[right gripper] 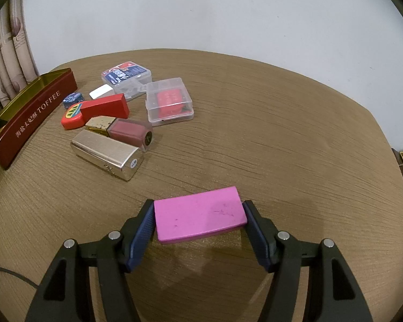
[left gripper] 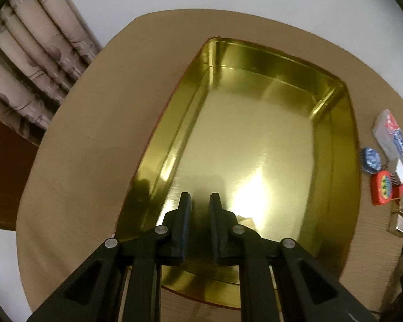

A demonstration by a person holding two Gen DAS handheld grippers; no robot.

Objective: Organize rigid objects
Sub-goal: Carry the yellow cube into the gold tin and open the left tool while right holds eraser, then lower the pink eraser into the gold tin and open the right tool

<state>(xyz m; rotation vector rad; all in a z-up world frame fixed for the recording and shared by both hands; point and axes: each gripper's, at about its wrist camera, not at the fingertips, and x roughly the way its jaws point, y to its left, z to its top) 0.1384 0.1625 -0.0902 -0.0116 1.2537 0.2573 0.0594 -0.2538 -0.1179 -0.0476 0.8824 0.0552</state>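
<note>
My right gripper (right gripper: 198, 216) is shut on a flat pink block (right gripper: 200, 220) and holds it just above the wooden table (right gripper: 282, 134). My left gripper (left gripper: 200, 201) hovers over the near end of the gold-lined toffee tin (left gripper: 333, 86), its jaws nearly closed with a narrow gap and nothing between them. In the right wrist view the tin (right gripper: 32, 112) stands at the far left, red outside. Beside it lies a pile of small rigid things: a silver case (right gripper: 107, 154), a maroon box (right gripper: 130, 134), a red block (right gripper: 104, 108) and a clear box with a red card (right gripper: 169, 100).
A red tape measure (right gripper: 72, 116), a blue round piece (right gripper: 72, 99), a white piece (right gripper: 100, 91) and a clear card box (right gripper: 126, 77) also lie in the pile. Several of these show right of the tin in the left wrist view (left gripper: 384, 185). Curtains (left gripper: 32, 61) hang behind.
</note>
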